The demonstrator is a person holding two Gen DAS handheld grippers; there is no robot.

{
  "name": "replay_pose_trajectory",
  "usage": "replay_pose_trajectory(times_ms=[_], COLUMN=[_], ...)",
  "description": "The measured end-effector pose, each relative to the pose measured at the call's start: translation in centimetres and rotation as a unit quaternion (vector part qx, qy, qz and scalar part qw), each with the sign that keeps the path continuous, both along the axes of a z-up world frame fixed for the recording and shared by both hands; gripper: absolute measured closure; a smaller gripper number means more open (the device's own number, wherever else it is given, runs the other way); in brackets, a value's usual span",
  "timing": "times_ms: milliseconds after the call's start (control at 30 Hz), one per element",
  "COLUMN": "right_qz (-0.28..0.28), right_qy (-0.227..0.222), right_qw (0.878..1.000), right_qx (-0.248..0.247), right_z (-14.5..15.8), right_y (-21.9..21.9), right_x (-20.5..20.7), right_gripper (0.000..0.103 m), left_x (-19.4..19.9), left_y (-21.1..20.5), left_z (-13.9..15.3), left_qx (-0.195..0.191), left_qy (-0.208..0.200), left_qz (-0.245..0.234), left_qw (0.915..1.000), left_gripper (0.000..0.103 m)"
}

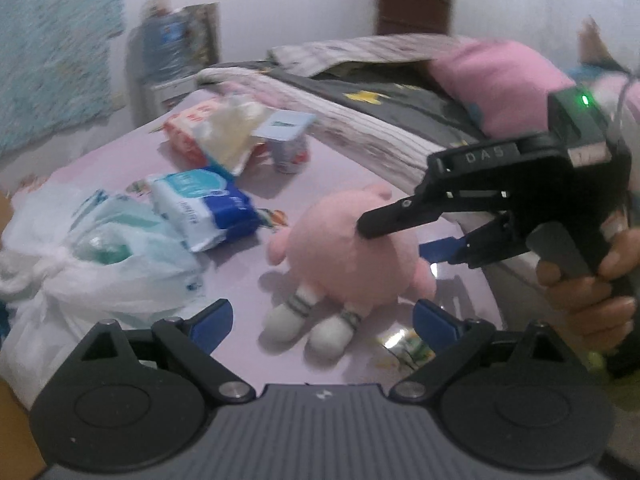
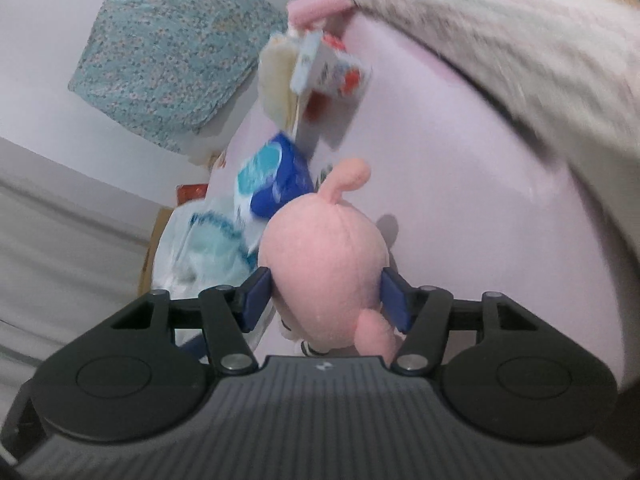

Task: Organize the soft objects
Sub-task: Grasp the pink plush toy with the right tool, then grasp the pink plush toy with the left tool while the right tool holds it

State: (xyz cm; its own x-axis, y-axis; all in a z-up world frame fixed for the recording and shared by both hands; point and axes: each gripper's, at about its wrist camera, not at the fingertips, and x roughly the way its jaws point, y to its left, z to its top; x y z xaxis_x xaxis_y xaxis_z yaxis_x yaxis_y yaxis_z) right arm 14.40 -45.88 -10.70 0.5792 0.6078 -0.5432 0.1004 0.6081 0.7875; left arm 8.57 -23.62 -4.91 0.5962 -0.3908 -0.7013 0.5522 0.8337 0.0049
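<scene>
A round pink plush toy (image 1: 344,252) with white feet stands on the pale pink bed sheet (image 1: 120,148). My right gripper (image 1: 394,240) comes in from the right and its blue pads sit on both sides of the plush body; in the right wrist view the plush (image 2: 324,264) fills the gap of the right gripper (image 2: 326,300) and both pads touch it. My left gripper (image 1: 324,320) is open and empty, just in front of the plush's feet, not touching it.
A blue and white tissue pack (image 1: 208,208), a white plastic bag (image 1: 80,264), a red pack (image 1: 188,132), a cream bag (image 1: 232,132) and a small carton (image 1: 288,140) lie behind the plush. A folded blanket (image 1: 360,120) and pink pillow (image 1: 496,80) lie at the right.
</scene>
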Motion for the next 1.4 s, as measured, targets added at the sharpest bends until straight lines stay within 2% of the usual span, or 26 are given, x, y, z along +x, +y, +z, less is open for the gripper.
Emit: replay_pose_trajectory(times_ms=[133, 333, 467, 600, 767, 900, 933, 1033, 1133, 1233, 1333, 1400], right_qz=[-0.009, -0.007, -0.013, -0.020, -0.030, -0.050, -0.056, -0.071, -0.085, -0.098, -0.106, -0.110], right_qy=[0.016, -0.021, -0.033, -0.033, -0.035, -0.040, -0.041, -0.046, -0.050, -0.055, -0.060, -0.062], right_qw=[0.999, 0.995, 0.995, 0.992, 0.990, 0.989, 0.988, 0.987, 0.986, 0.984, 0.982, 0.982], right_qx=[0.029, 0.098, 0.097, 0.119, 0.132, 0.137, 0.137, 0.138, 0.138, 0.139, 0.142, 0.144], right_z=[-0.2, 0.6, 1.2, 0.7, 0.3, 0.2, 0.2, 0.1, 0.0, -0.1, 0.0, 0.0], right_y=[0.2, 0.5, 0.0, -0.8, -1.6, -2.8, -3.1, -4.0, -4.7, -5.3, -5.6, -5.7], right_x=[-2.6, -4.1, -3.9, -4.0, -3.9, -4.3, -4.4, -4.9, -5.3, -5.7, -6.1, -6.2], right_gripper=[0.041, 0.040, 0.040, 0.039, 0.039, 0.038, 0.038, 0.037, 0.036, 0.036, 0.035, 0.033], left_x=[-0.9, -0.6, 0.0, 0.8, 1.8, 2.7, 2.9, 3.7, 4.4, 5.5, 6.5, 7.1], left_y=[-1.8, -3.3, -4.2, -5.5, -6.4, -6.6, -6.5, -6.1, -5.1, -3.8, -2.0, -0.5], left_z=[-0.8, -1.6, -1.8, -2.2, -2.8, -3.1, -3.1, -3.0, -2.6, -2.0, -1.3, -0.7], left_qx=[0.037, 0.052, 0.062, 0.083, 0.100, 0.104, 0.100, 0.081, 0.049, 0.003, -0.050, -0.095], left_qy=[-0.006, -0.020, -0.039, -0.061, -0.062, -0.050, -0.043, -0.022, 0.001, 0.045, 0.100, 0.144], left_qz=[-0.046, -0.065, -0.062, -0.074, -0.082, -0.072, -0.070, -0.058, -0.042, -0.020, 0.007, 0.019], left_qw=[0.9982, 0.9963, 0.9954, 0.9919, 0.9897, 0.9907, 0.9916, 0.9948, 0.9979, 0.9988, 0.9937, 0.9848], left_gripper=[0.005, 0.005, 0.005, 0.005, 0.007, 0.014, 0.021, 0.034, 0.039, 0.042, 0.042, 0.042])
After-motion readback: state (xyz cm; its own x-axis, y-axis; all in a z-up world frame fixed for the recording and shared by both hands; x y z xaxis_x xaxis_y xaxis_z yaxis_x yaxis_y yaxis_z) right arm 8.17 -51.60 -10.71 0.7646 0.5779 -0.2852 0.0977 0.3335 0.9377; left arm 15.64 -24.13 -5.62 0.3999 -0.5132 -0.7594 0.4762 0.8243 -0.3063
